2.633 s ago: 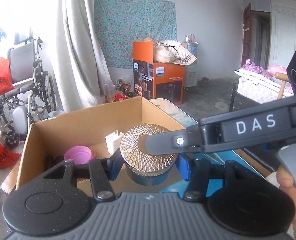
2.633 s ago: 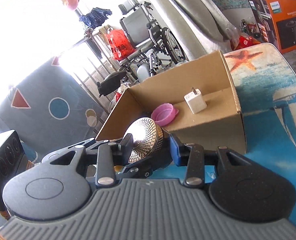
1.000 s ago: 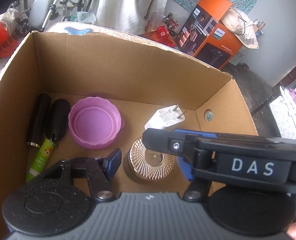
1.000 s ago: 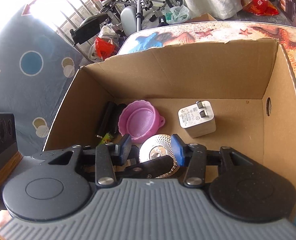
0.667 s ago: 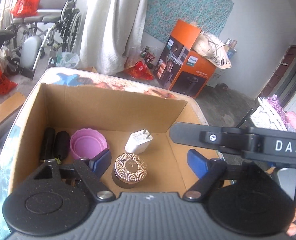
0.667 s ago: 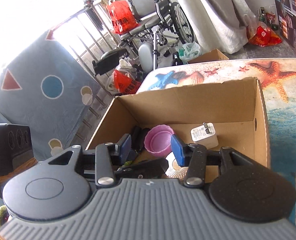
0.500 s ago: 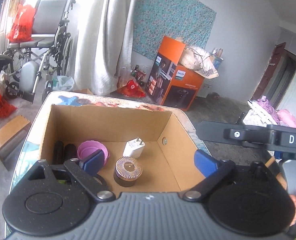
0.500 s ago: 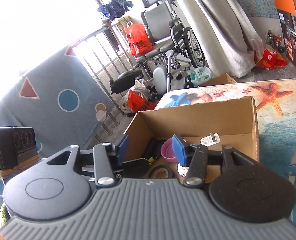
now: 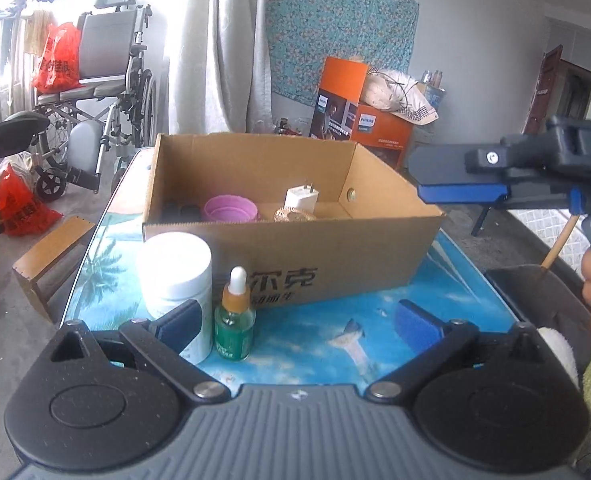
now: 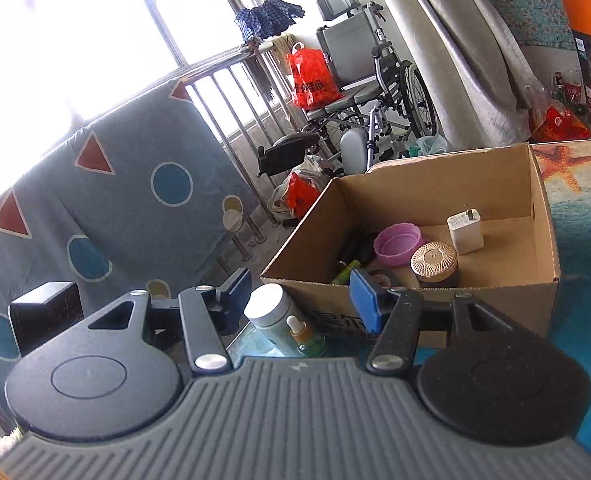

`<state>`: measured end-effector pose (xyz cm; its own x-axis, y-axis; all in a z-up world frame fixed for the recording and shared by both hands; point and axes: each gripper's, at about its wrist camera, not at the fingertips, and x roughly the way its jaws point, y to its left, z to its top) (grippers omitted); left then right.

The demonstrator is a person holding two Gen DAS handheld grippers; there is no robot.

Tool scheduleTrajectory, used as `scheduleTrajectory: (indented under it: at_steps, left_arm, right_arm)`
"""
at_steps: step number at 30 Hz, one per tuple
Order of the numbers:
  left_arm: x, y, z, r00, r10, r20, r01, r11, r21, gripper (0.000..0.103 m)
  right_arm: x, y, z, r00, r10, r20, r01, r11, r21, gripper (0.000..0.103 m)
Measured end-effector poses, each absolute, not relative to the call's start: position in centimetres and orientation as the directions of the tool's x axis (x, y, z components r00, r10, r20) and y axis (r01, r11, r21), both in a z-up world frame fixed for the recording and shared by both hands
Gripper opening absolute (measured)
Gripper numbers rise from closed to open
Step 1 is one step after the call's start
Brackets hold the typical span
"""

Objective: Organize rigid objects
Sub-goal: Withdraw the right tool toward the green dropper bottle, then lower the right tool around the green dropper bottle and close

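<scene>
While the cardboard box (image 9: 291, 248) sits on the table (image 9: 375, 320) with the sea picture on it, both tools hang in the air with nothing in them. The left gripper (image 9: 299, 326) has its two blue pads wide apart. The right gripper (image 10: 299, 294) has its pads wide apart too.

Inside the box sits the gold-lid jar (image 10: 434, 263), upright on the floor of the box. A pink cup (image 10: 398, 243) is just beside it, and a white charger (image 10: 465, 231) stands near the back.

Outside, just in front of the box, a white tub (image 9: 175, 276) stands upright. A small green dropper bottle (image 9: 234, 316) stands right beside it.
</scene>
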<state>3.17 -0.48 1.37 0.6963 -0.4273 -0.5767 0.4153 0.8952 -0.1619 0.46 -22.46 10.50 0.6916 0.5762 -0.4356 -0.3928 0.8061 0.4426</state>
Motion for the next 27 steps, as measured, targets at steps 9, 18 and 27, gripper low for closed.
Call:
scheduleTrajectory:
  at_steps: [9,18,27]
  left_arm:
    - [3.7,-0.2,-3.4,0.71,-0.329,-0.622,0.346,0.933,-0.098,0.093]
    - [5.6,0.4,-5.6,0.686,-0.33,-0.649,0.33,0.935,-0.128,0.068]
    - [7.0,0.1,-6.4,0.683,-0.346,-0.643,0.343,0.929,-0.135,0.062]
  right_arm:
    - [3.3,-15.1,8.1,0.613,0.577,-0.54,-0.462,0.816,0.347,0.054]
    - [6.5,-11.0,5.6,0.58,0.526,-0.622,-0.486,0.836,0.254,0.047]
    - [8.5,-10.7,3.7,0.568,0.495,-0.658,-0.459,0.854,0.246,0.026]
